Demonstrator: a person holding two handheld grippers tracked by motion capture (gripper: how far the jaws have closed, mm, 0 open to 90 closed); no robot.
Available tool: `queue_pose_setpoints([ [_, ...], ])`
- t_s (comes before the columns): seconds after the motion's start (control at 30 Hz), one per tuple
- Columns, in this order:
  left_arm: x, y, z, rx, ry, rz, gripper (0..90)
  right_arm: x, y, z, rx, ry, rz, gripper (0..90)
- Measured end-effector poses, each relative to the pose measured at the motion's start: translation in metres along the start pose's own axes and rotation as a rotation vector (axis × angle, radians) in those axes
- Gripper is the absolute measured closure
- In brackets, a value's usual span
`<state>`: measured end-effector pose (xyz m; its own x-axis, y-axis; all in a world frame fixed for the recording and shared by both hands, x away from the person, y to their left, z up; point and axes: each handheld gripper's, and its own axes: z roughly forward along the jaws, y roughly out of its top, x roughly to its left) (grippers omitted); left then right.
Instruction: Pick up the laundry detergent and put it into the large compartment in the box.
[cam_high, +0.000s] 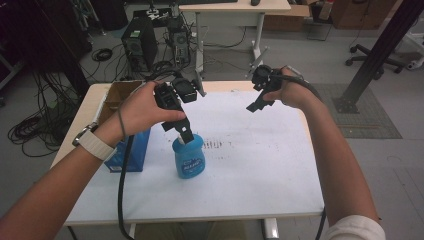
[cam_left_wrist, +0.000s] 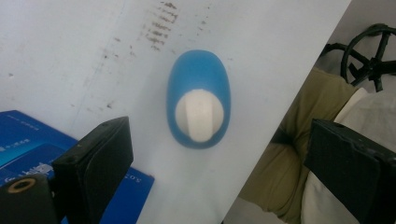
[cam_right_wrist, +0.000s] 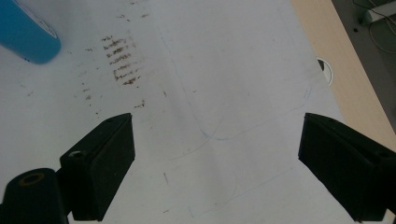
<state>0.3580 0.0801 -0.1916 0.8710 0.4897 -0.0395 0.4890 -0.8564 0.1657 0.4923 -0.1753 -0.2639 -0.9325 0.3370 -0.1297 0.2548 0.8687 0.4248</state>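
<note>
A blue bottle (cam_high: 189, 159) with a white cap (cam_left_wrist: 199, 115) stands upright on the white sheet covering the table (cam_high: 260, 165). My left gripper (cam_high: 184, 131) hangs directly above the cap, pointing down, its jaws wide open with the bottle (cam_left_wrist: 198, 100) between and below them, not touching. My right gripper (cam_high: 256, 104) is held up over the far right part of the table, open and empty. In the right gripper view the bottle's blue body (cam_right_wrist: 25, 32) lies at the upper left, well away from the jaws.
A blue box (cam_high: 131, 150) lies at the table's left edge, just left of the bottle, with an open cardboard box (cam_high: 117, 97) behind it. Brown smudges (cam_right_wrist: 120, 58) mark the sheet. Computers, cables and a desk stand on the floor beyond the table.
</note>
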Motion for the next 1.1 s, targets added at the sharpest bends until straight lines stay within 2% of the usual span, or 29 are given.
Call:
queue_pose_setpoints([
  [0.23,0.002,0.000,0.009,0.000,-0.008,-0.001,8.1,0.000,0.000,0.001,0.001,0.002,-0.001,10.7],
  [0.5,0.001,0.001,0.018,-0.002,0.012,0.005,8.2,0.001,0.001,0.003,0.005,0.005,-0.003,10.7],
  [1.1,0.002,0.004,0.038,0.006,0.011,0.027,8.2,0.001,0.001,0.003,0.005,0.005,-0.005,10.7],
])
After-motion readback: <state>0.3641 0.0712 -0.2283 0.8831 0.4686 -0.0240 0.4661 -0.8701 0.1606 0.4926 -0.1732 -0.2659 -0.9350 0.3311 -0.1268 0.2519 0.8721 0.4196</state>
